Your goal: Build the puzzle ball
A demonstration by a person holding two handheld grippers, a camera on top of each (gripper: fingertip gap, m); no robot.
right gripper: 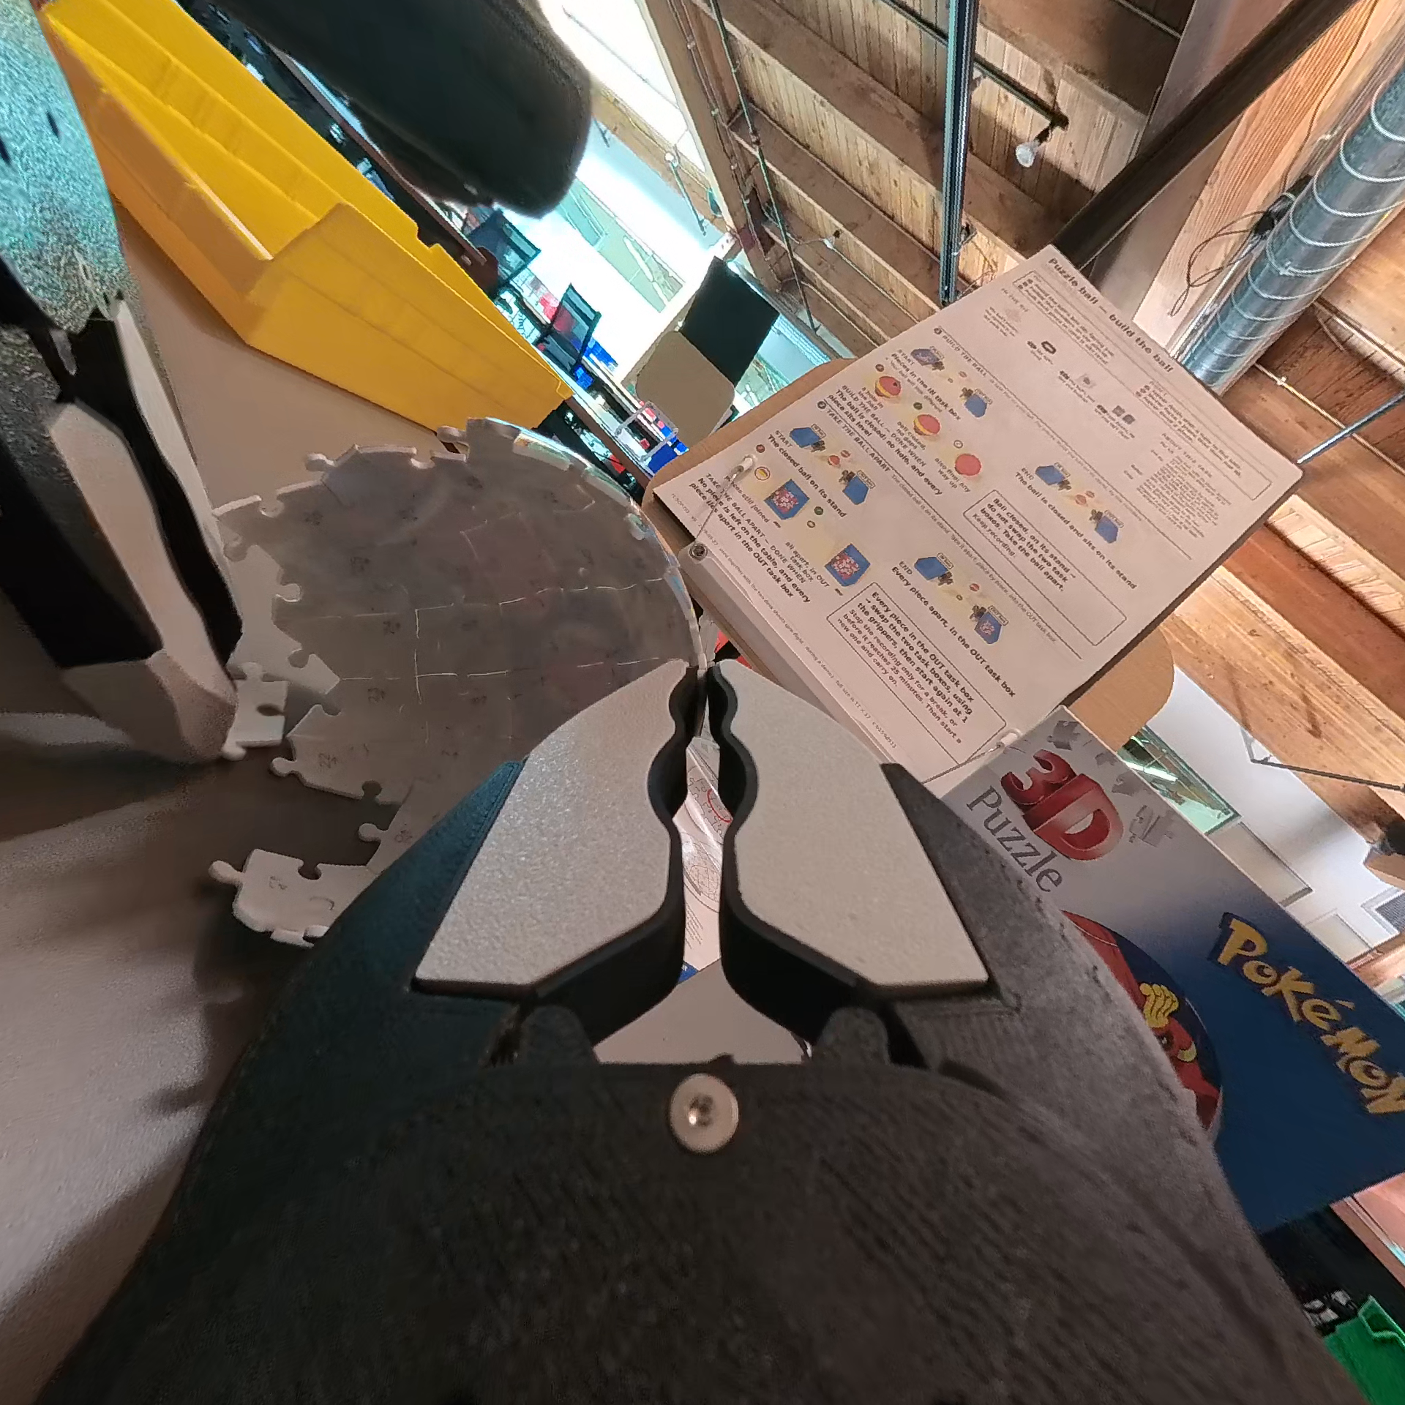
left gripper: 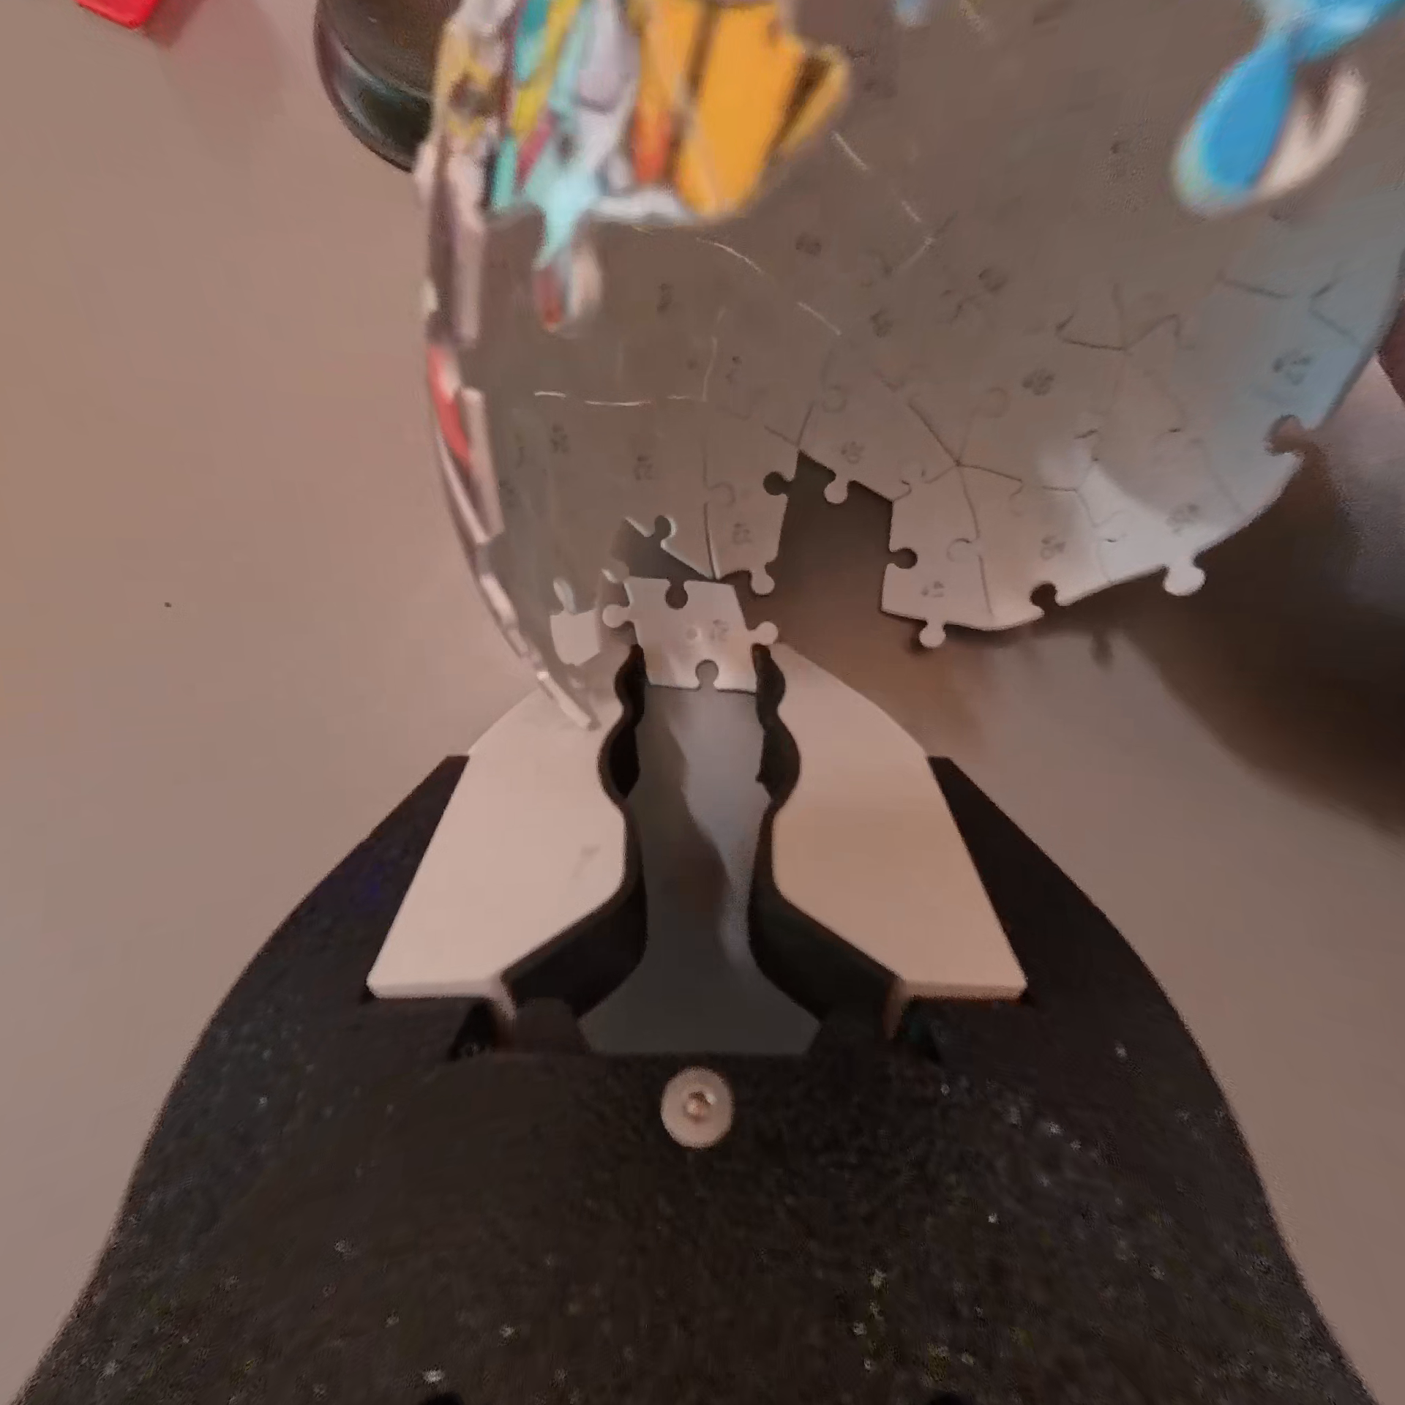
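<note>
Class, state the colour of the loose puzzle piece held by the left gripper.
White, the puzzle piece shows its plain back; clearest in the left wrist view.

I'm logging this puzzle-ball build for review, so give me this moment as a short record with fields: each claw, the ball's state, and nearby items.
left claw: shut on a single white puzzle piece, held at the shell's jagged edge
right claw: shut on the rim of the partial ball shell
ball state: incomplete; grey inner side faces both cameras, gaps along the edge
nearby: yellow bin, instruction sheet, puzzle box
</note>
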